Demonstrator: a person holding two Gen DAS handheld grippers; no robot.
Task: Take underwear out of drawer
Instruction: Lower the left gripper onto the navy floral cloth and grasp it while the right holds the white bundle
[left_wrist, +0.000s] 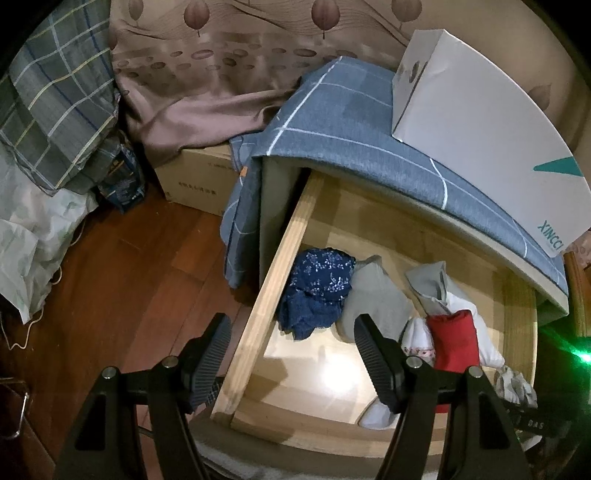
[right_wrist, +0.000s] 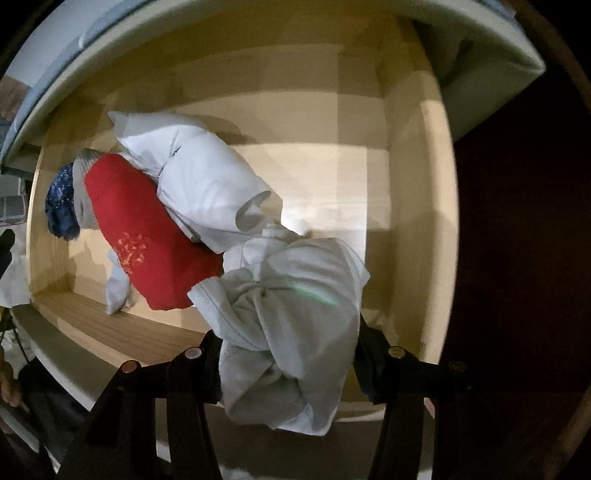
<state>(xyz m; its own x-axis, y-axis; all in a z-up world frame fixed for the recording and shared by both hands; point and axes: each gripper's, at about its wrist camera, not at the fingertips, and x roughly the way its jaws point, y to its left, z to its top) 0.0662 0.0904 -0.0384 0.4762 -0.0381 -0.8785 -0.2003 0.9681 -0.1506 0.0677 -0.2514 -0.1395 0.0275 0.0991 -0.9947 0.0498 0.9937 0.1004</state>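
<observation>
The wooden drawer (left_wrist: 273, 280) stands pulled open and holds rolled underwear: a dark blue floral piece (left_wrist: 317, 291), a grey piece (left_wrist: 376, 299), a red piece (left_wrist: 456, 339) and white pieces. My left gripper (left_wrist: 291, 332) is open and empty, hovering above the drawer's left wall. My right gripper (right_wrist: 288, 354) is shut on a pale grey-white piece of underwear (right_wrist: 288, 317), held above the drawer's front. The red piece (right_wrist: 147, 236) and a white roll (right_wrist: 199, 188) lie in the drawer (right_wrist: 406, 184) behind it. The right fingers are mostly hidden by the cloth.
A blue checked cloth (left_wrist: 351, 125) covers the cabinet top, with a white box (left_wrist: 487, 129) on it. A cardboard box (left_wrist: 195, 177), plaid bedding (left_wrist: 55, 103) and a white bag (left_wrist: 29, 236) stand left on the wooden floor (left_wrist: 129, 280).
</observation>
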